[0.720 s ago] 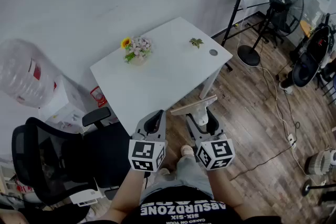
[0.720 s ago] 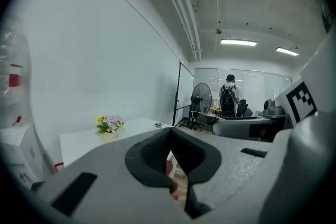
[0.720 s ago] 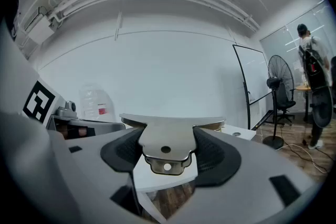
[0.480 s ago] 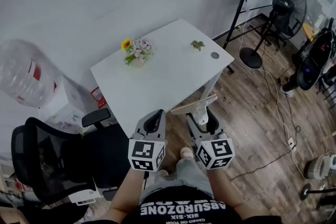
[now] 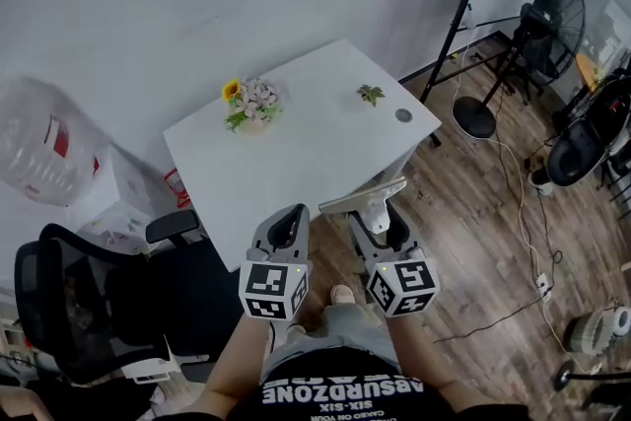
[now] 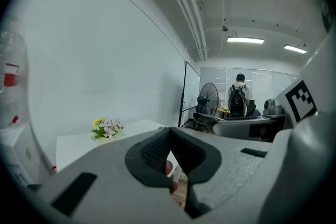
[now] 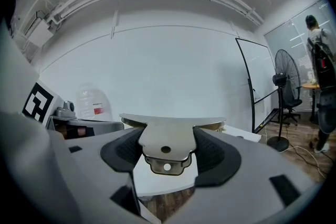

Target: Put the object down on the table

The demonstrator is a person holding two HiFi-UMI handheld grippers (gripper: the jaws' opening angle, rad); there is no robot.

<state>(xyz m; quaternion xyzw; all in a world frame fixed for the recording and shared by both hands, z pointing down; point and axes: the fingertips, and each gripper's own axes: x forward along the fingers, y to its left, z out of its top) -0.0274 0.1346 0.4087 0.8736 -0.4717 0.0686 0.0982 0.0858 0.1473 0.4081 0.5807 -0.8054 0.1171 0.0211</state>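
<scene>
A flat metal plate [image 5: 363,197] is pinched by its holed tab between the pads of the right gripper [image 5: 380,220], its broad edge pointing away from the person. It is held in the air just off the near right edge of the white table [image 5: 296,153], over the wooden floor [image 5: 473,232], not on the tabletop. To its left, the left gripper [image 5: 286,228] has its fingers pressed together with nothing between them. On the table's far side stand a small bunch of flowers [image 5: 251,102] at the left and a tiny green plant [image 5: 371,95] at the right. A black office chair [image 5: 89,301] sits near left.
</scene>
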